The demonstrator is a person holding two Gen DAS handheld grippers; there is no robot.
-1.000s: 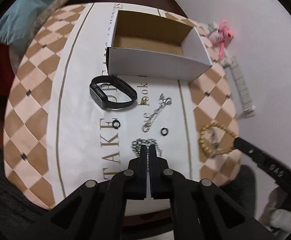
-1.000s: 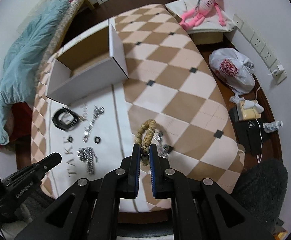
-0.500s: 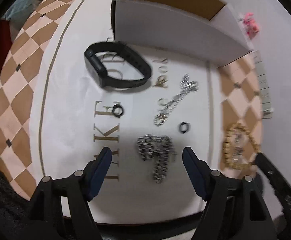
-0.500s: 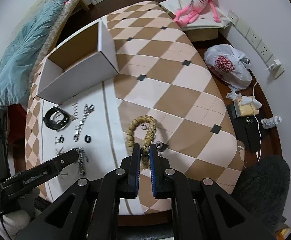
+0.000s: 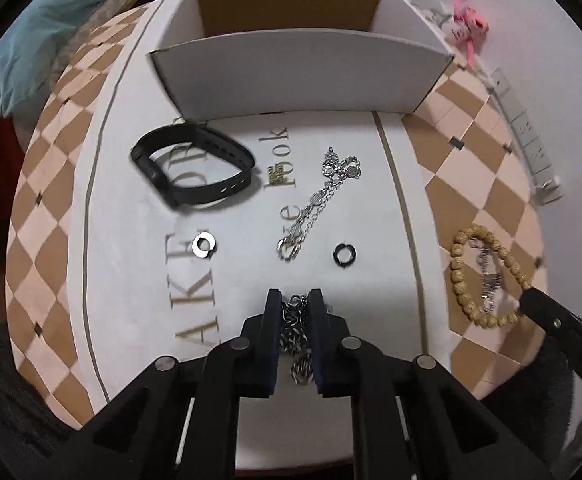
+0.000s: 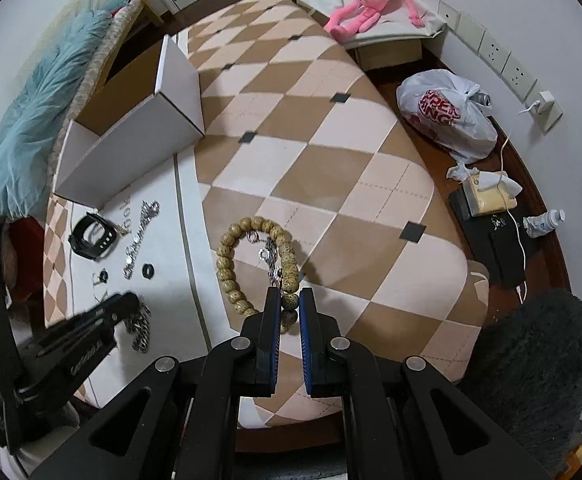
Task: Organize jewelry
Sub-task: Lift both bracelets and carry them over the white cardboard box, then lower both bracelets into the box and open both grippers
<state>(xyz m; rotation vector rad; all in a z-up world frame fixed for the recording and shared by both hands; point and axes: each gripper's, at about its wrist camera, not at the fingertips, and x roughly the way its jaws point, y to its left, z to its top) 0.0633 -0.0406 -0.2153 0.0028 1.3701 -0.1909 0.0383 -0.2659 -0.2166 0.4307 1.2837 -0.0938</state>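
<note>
My left gripper (image 5: 294, 300) is shut on a heavy steel chain (image 5: 297, 332) that lies on the white cloth; the chain also shows in the right wrist view (image 6: 139, 326). My right gripper (image 6: 290, 298) is shut on a wooden bead bracelet (image 6: 231, 256), which also shows in the left wrist view (image 5: 461, 272); a small silver chain (image 6: 270, 258) lies inside its loop. An open white cardboard box (image 5: 299, 68) stands at the back. A black watch band (image 5: 191, 170), a thin silver chain (image 5: 319, 204), a silver ring (image 5: 204, 245) and a black ring (image 5: 343, 255) lie between.
The checkered tablecloth (image 6: 323, 152) covers the round table. A blue blanket (image 6: 39, 112) lies at the left. A pink plush toy (image 6: 371, 0), a white plastic bag (image 6: 447, 116) and cables are on the floor at the right, by the wall sockets (image 6: 503, 64).
My left gripper was shut, opened wide over the steel chain, then came down and closed on it. My right gripper stayed shut on the bead bracelet and shifted only slightly.
</note>
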